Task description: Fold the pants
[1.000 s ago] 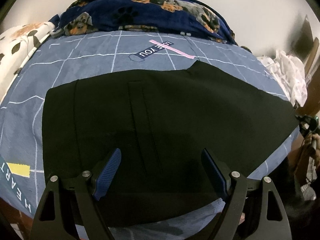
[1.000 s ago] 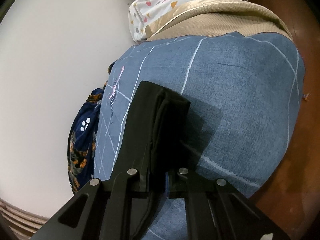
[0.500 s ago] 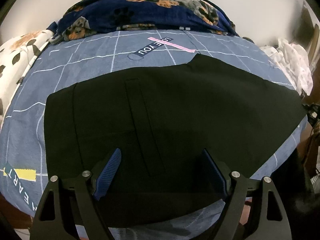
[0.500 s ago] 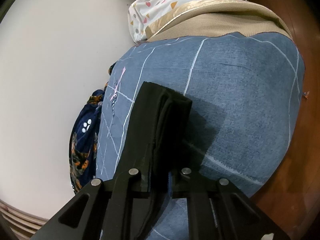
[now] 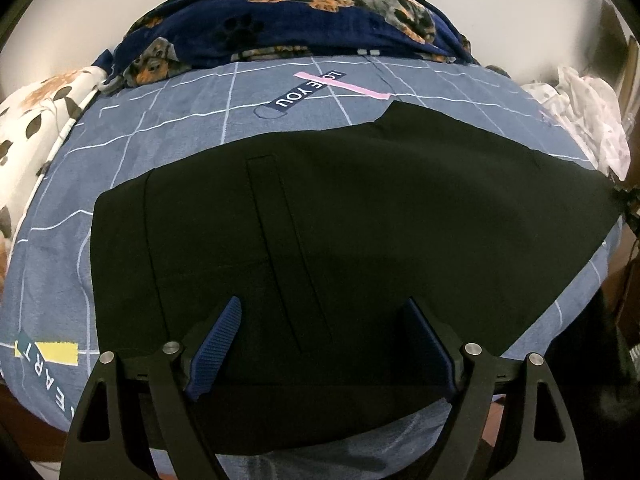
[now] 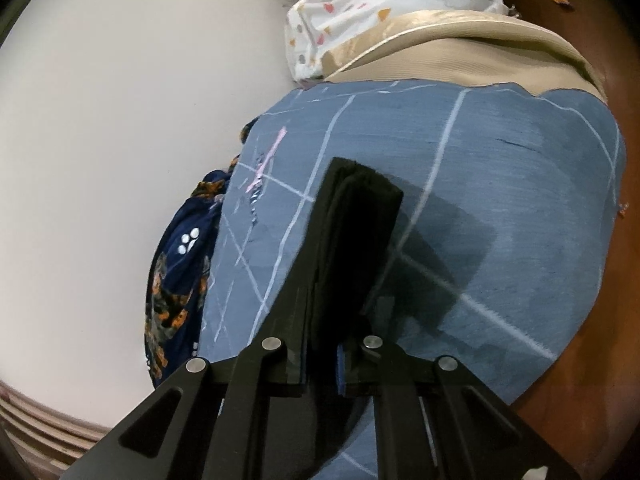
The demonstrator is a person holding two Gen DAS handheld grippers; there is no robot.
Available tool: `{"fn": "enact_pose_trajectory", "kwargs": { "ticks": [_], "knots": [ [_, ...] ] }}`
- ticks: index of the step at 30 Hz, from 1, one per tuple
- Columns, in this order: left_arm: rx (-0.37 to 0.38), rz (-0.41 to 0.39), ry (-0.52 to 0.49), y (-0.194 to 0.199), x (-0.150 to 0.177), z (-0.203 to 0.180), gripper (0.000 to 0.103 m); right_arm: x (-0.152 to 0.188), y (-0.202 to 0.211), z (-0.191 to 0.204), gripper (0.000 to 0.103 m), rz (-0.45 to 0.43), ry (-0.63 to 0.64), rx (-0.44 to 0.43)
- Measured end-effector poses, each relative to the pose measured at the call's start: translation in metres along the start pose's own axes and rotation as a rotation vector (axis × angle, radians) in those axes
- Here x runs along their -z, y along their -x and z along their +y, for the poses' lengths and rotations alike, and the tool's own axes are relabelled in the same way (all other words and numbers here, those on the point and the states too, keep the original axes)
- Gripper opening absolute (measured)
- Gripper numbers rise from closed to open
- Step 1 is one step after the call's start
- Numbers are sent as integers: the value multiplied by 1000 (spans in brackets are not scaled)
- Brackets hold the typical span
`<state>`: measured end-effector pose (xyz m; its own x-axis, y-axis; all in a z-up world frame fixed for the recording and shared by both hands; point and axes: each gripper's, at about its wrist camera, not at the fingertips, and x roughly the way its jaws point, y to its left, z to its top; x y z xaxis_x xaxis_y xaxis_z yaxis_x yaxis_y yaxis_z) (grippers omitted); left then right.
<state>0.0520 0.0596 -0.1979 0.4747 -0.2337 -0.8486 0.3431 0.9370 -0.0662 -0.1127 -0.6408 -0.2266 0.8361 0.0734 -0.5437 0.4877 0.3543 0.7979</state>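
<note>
- Lying flat on the blue bedsheet [image 5: 168, 128], the black pants [image 5: 360, 216] are seen spread from 9 to 3 o'clock in the L wrist view, waistband end at 9.
- L gripper [image 5: 320, 344]: jaws held wide, nothing gripped; blue pads [image 5: 218, 340] are hung over the near edge of the fabric at 6 o'clock.
- R gripper [image 6: 320, 356]: clamped nearly shut on a stacked end of the pants [image 6: 356, 232]; layers are seen running up toward 12 in the R view.
- Vs 1 s ago: almost nothing has changed; a slight tilt of the L view only, cloth unmoved.
- Judged: a pause before the next fold; the L side is not yet gripped, so the fold can't be carried over.
</note>
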Motion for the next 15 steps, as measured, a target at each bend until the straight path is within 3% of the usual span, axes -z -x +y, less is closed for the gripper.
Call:
{"fn": "enact_pose_trajectory", "kwargs": {
  "ticks": [15],
  "knots": [
    [-24,14,-19,-2,0,-2,87,35,-21,72,10,104,127,-100]
  ]
}}
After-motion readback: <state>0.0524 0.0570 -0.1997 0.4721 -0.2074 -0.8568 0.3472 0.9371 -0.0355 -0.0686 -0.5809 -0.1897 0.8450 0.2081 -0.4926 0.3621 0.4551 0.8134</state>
